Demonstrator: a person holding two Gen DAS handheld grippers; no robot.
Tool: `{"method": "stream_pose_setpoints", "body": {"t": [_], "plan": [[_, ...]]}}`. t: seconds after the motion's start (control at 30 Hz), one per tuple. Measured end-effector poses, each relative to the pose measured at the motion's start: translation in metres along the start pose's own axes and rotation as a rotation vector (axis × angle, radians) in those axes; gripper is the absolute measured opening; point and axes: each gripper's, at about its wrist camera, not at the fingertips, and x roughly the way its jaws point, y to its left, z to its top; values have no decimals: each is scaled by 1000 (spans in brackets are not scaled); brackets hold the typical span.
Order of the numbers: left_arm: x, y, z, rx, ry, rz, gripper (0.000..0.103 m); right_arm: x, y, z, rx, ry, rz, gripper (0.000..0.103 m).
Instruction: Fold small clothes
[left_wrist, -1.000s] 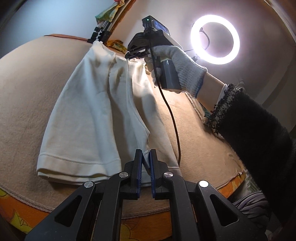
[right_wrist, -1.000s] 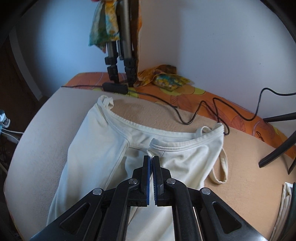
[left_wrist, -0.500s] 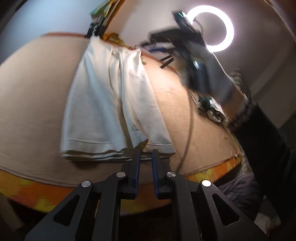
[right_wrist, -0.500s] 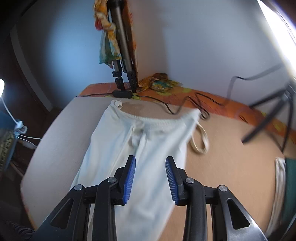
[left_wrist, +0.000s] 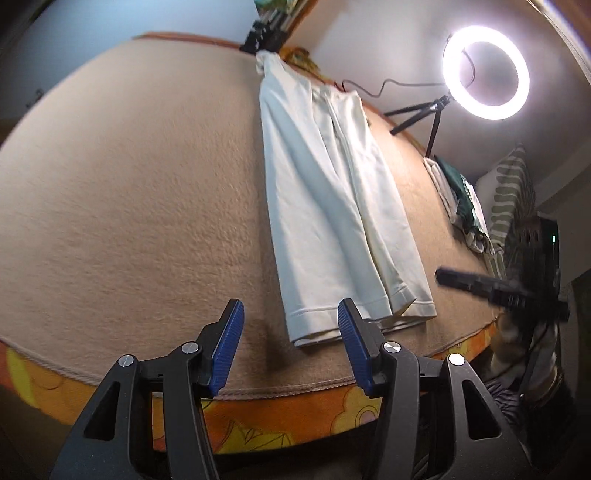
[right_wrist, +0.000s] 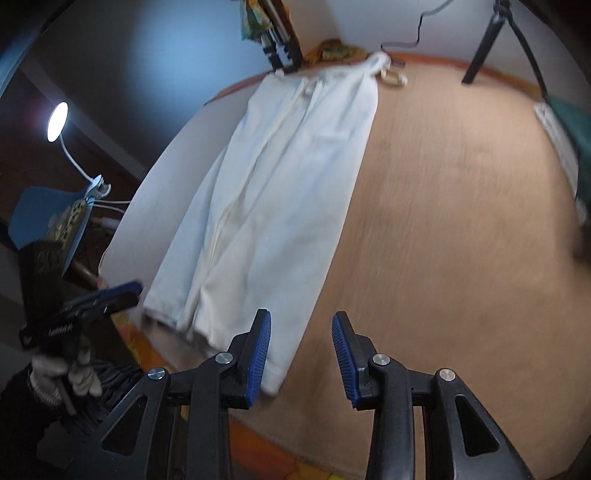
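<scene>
Black gripper (left_wrist: 290, 343) frame, ribbed blue pads (left_wrist: 229, 345), silver screws; white knit glove (right_wrist: 70, 373).

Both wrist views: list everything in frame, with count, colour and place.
top: 1, cream, folded lengthwise, flat on the blanket
blanket: 1, tan, covers the bed
sheet: 1, orange patterned, under the blanket edge
ring light: 1, white, lit, on a black tripod behind the bed
clothes pile: 1, white and green, right edge of bed
desk lamp: 1, white, lit, left of bed
left gripper: 1, black, blue fingers, open
right gripper: 1, black, blue fingers, open
</scene>
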Motion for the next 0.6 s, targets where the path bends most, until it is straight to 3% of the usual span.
{"method": "stream_pose_setpoints", "body": {"t": [0.13,0.23,0.27,0.33,0.4,0.47,0.6], "plan": [[5,-4,0,5,8,-27,45,9,-5,-16,24,22,31,37],[11,-3,2,-11,23,-44,15,8,-5,-17,27,3,43,34],[14,-1,1,-20,25,-49,11,8,-5,-17,26,3,53,33],[14,-3,1,-5,13,-41,8,12,1,-20,-1,12,54,26],[11,-8,1,27,-5,-33,5,14,9,-23,-45,15,35,10],[7,-14,1,60,-30,-27,4,15,13,-25,-52,15,29,3],[-4,-16,2,67,-64,-44,4,2,11,-24,-35,-18,59,2]]}}
